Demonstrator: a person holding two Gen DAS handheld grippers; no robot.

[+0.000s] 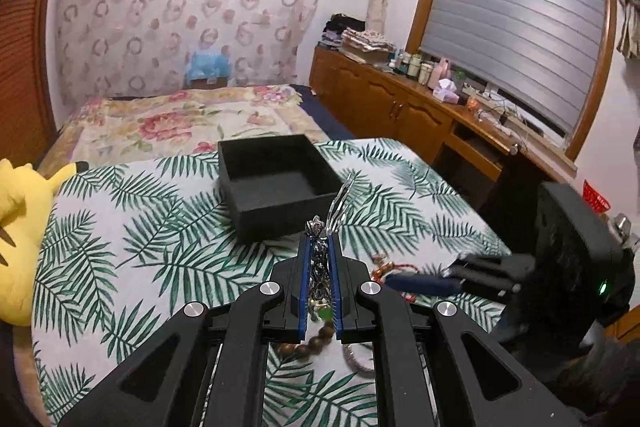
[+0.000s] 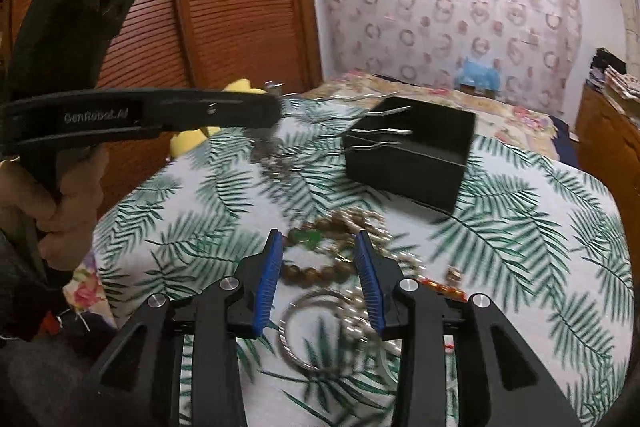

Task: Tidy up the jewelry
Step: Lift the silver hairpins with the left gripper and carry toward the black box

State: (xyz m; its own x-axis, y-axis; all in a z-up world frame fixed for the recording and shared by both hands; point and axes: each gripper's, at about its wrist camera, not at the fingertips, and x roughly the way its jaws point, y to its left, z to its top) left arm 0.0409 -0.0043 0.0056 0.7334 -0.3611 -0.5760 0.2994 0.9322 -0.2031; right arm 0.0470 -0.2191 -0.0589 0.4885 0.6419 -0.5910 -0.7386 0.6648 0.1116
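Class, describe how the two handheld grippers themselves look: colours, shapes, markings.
Both grippers, left gripper and right gripper, are matte black plastic with angular linkage arms, silver round pivot bolts and blue ribbed finger pads. The left one's side reads "GenRobot.AI" in pale lettering; a green light glows on the right one's body.

Box [image 1: 276, 183] on tablecloth [image 1: 132, 235], ahead of left gripper [image 1: 320, 247]. Hair comb [image 1: 338, 207] held between left gripper's fingers, above cloth, just before box. Bead bracelet [image 2: 316, 259] and bangle [image 2: 312, 331] on cloth below right gripper [image 2: 318, 259]. Bed [image 1: 180, 119] behind table; plush toy [image 1: 20, 227] at left.
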